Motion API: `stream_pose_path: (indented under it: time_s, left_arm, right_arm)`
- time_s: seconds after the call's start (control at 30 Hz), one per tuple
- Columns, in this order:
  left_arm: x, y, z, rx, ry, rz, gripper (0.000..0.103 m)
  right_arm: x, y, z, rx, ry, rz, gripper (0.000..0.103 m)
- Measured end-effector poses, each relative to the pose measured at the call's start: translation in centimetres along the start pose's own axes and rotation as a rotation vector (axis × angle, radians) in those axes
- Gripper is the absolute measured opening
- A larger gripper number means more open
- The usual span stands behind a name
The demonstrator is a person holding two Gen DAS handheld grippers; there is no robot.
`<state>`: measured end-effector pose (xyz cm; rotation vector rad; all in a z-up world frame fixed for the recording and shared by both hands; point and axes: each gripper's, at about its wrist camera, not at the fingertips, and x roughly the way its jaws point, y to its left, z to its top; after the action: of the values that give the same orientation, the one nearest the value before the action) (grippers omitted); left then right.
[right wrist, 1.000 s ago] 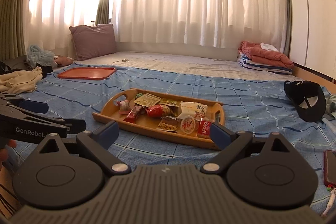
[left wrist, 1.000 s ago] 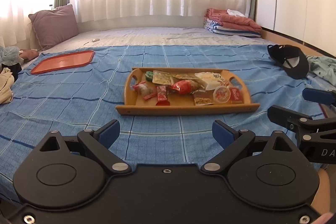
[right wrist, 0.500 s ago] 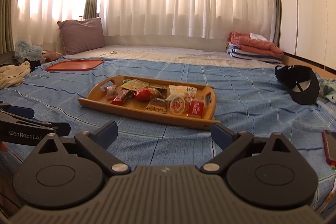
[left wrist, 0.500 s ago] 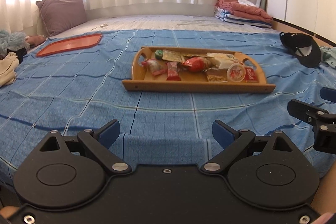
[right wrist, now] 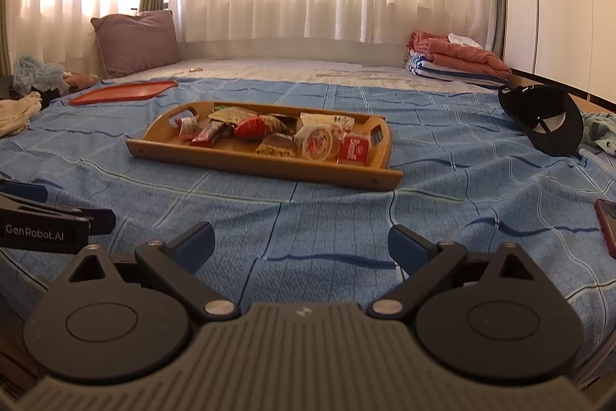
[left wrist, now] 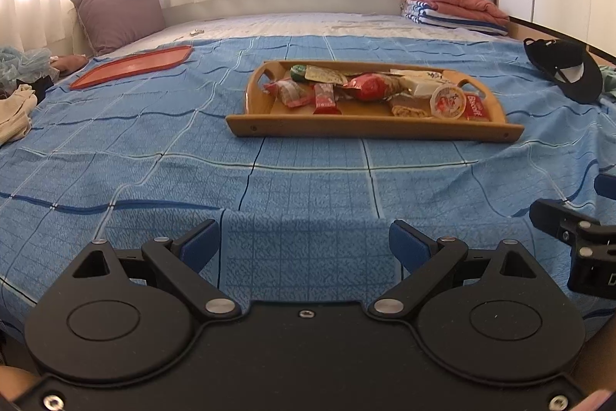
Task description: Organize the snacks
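A wooden tray [left wrist: 369, 130] [right wrist: 246, 160] sits mid-bed on the blue checked cover. It holds several snack packets, among them a red pouch [left wrist: 369, 85] [right wrist: 254, 126], a round cup with a printed lid [left wrist: 446, 99] [right wrist: 317, 141] and a red Biscoff pack [left wrist: 477, 106] [right wrist: 352, 151]. An empty red tray [left wrist: 131, 68] [right wrist: 123, 91] lies at the far left. My left gripper [left wrist: 304, 245] and my right gripper [right wrist: 300, 243] are both open and empty, low over the bed's near edge, well short of the wooden tray.
A black cap [left wrist: 566, 72] [right wrist: 543, 118] lies at the right. Folded blankets [left wrist: 454, 6] and a purple pillow [left wrist: 115, 10] sit at the back. Clothes [left wrist: 15, 110] lie at the left edge, a red phone [right wrist: 608, 226] at the right.
Both grippers have dropped lower and moved closer to the bed; the wooden tray now looks larger and nearer. Both stay open and empty.
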<state>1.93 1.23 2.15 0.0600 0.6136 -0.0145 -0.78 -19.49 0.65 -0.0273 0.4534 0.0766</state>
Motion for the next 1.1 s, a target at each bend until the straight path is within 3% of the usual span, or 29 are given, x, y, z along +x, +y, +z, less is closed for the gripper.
stream_pose_path:
  time_s: [0.47, 0.57, 1.1]
  left_arm:
    - [2.2, -0.2, -1.4, -0.015, 0.035, 0.016, 0.095]
    - [2.6, 0.1, -1.8, -0.029, 0.04, 0.021, 0.1]
    - [3.1, 0.6, -2.2, -0.037, 0.037, -0.004, 0.103]
  right_arm:
    - [2.4, 0.7, -2.3, -0.01, 0.069, -0.016, 0.1]
    - [2.9, 1.0, -2.9, -0.03, 0.084, -0.027, 0.101]
    - [3.9, 1.4, -3.0, -0.022, 0.119, -0.06, 0.103]
